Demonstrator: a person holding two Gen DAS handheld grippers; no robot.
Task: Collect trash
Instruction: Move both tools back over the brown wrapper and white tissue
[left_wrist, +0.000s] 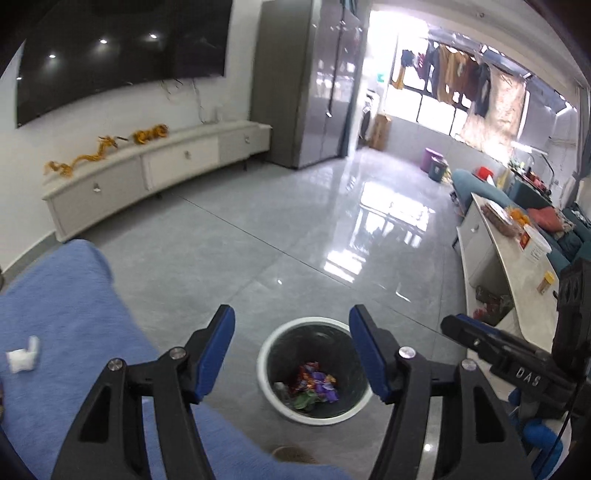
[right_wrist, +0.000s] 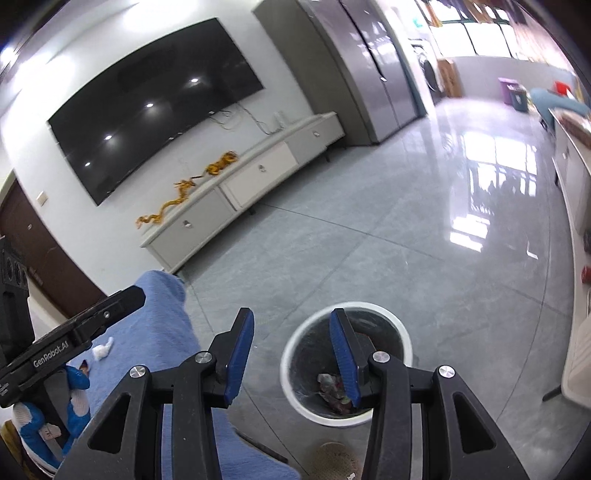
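Grippers, left (left_wrist: 291, 325) and right (right_wrist: 291, 325), both spread and empty above the trash bin (left_wrist: 266, 347); crumpled tissue (left_wrist: 23, 355) lies left on blue cloth (left_wrist: 66, 295), likely next.

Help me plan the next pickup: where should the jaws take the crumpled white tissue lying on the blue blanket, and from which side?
Grip the crumpled white tissue across its bunched main lump, coming from above. It lies low and loose on the soft blue blanket, so a side approach would probably snag fabric. Its upright tab looks too thin to hold. The left gripper, open and nearer that side, seems the natural choice.
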